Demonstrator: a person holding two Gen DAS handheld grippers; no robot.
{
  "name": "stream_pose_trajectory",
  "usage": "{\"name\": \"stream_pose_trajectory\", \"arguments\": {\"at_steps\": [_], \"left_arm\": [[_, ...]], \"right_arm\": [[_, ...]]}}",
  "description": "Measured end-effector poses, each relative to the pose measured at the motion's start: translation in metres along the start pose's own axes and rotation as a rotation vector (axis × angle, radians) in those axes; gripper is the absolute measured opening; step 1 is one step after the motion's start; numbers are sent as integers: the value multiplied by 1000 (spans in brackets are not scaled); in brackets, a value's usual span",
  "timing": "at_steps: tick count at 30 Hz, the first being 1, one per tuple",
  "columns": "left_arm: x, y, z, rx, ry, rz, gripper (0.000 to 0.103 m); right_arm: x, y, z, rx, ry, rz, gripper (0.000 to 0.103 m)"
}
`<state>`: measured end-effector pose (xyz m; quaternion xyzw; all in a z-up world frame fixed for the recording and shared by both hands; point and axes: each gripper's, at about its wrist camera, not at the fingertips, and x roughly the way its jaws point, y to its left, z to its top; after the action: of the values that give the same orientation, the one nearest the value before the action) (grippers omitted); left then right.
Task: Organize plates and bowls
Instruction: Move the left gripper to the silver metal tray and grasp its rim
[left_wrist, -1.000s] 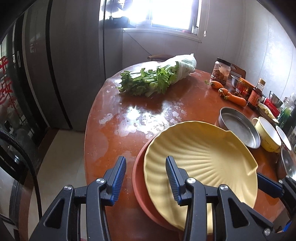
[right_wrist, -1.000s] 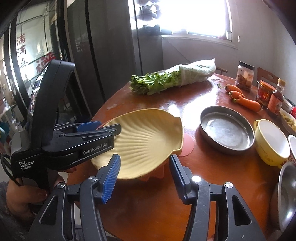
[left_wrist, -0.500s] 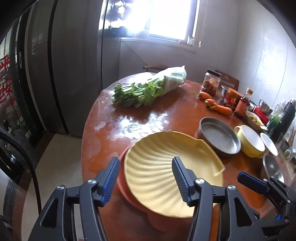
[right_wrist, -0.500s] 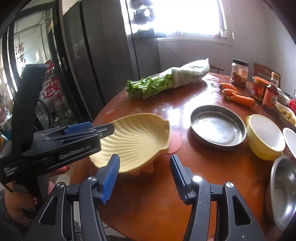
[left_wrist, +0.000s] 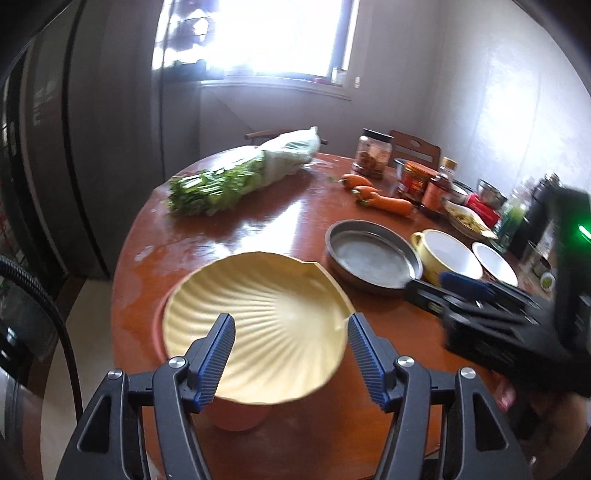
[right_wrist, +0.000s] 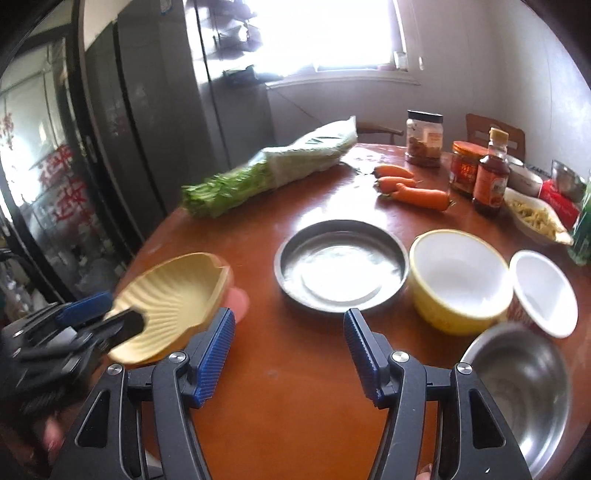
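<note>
Two views show one round, reddish-brown bench (left_wrist: 258, 236) set with dishes and food.

Left wrist view: the left gripper (left_wrist: 290, 356) fills the lower edge, released; its jaws have just been opening and hold nothing. Past its blue pads, toward 12 o'clock, a yellow shell plate (left_wrist: 266, 325) sits on top of a pink plate (left_wrist: 236, 419), whose rim peeks out at 6 and 9 o'clock. The pair lies at the bench's near edge, apparently already stacked, which would explain why the gripper is clear of it. The shell plate is pale yellow and fan-ribbed, with a notched rim at 1 o'clock. At 2 o'clock from it sits a metal pan (left_wrist: 373, 254), then a yellow bowl (left_wrist: 448, 254) and a white bowl (left_wrist: 495, 260). The right gripper (left_wrist: 432, 293) reaches in from 3 o'clock, blurred.

Right wrist view: the right gripper (right_wrist: 290, 354) is likewise released and empty, its jaws having just opened further. At 12 o'clock lies the metal pan (right_wrist: 341, 266), round, shallow and grey; at 2 o'clock are the yellow bowl (right_wrist: 458, 277), white inside, and the white bowl (right_wrist: 543, 291); at 4 o'clock is a steel bowl (right_wrist: 517, 391). These loose dishes are probably next to sort. The shell plate (right_wrist: 173, 302) is at 9 o'clock, with the left gripper (right_wrist: 99, 317) just beside its rim. Bagged greens (right_wrist: 273, 170) and carrots (right_wrist: 410, 188) lie farther back.
</note>
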<state>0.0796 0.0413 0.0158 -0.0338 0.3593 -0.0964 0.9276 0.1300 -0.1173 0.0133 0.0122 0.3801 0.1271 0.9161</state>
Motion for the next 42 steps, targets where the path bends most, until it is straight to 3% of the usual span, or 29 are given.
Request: {"name": "stream_pose_trajectory", "arguments": {"at_steps": [8,12,14,17,24,36,42], "left_arm": [[6,-11,-6,36,27,-8,63],[2,-7,-7,36,16,1,64],[0,-6,-8,33,16,0,63],[-4,-6,-10,36,16,-5,64],[-18,-13,-20,53,13,-21,63],[-30,-45,-37,100,33,-45,63],[-22,-56,-38,106,46,-44,63]], "right_arm": [[50,0,27,-30,53,5,63],[74,-9,27,22,149,116,63],[76,-12,22,21,181,103,63],[65,-13,12,-9,184,92,63],[19,-8,-27,-48,206,164,63],[-50,12,-90,-131,160,152,63],[-93,-12,-99,-76,18,25,63]]}}
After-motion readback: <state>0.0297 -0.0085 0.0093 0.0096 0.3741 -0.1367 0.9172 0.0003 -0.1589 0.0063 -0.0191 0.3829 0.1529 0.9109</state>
